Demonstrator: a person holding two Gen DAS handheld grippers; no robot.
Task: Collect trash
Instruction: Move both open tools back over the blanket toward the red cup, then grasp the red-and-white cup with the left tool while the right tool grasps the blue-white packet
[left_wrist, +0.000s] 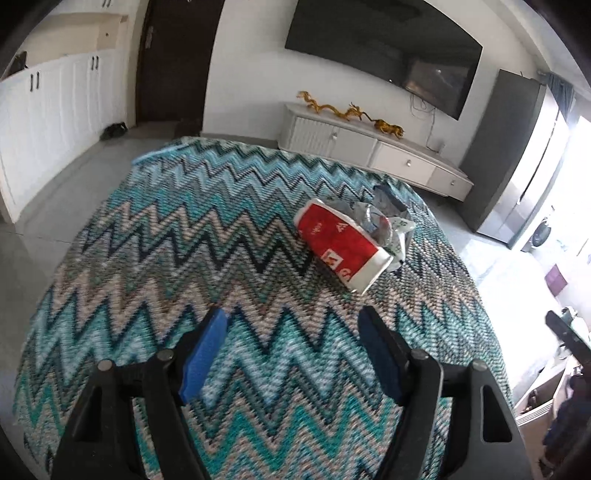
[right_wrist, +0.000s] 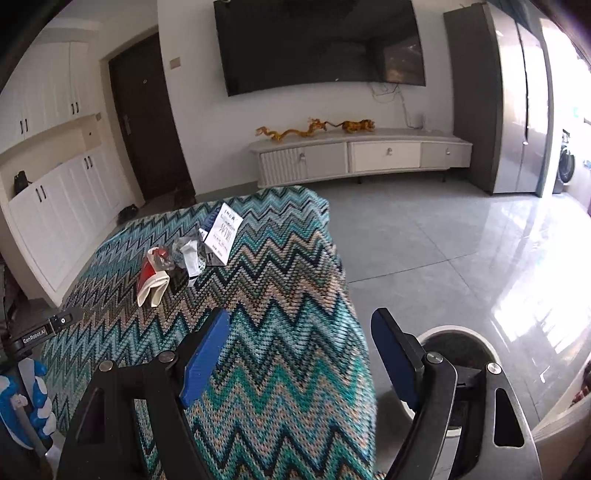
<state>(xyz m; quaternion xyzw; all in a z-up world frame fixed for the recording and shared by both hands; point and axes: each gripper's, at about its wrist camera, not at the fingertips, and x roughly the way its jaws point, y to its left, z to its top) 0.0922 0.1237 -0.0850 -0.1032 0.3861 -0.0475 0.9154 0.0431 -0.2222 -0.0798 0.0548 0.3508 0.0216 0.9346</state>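
In the left wrist view, the left gripper hovers with its jaws apart and nothing between them over the zigzag cloth, and the crushed red and white cup lies ahead of it, touching a heap of crumpled wrappers that the cup partly hides. In the right wrist view, the right gripper is also released and empty above the cloth's edge; the trash pile sits well to its left with a white printed paper beside it. A round bin, perhaps with a dark liner, is half hidden behind the right finger.
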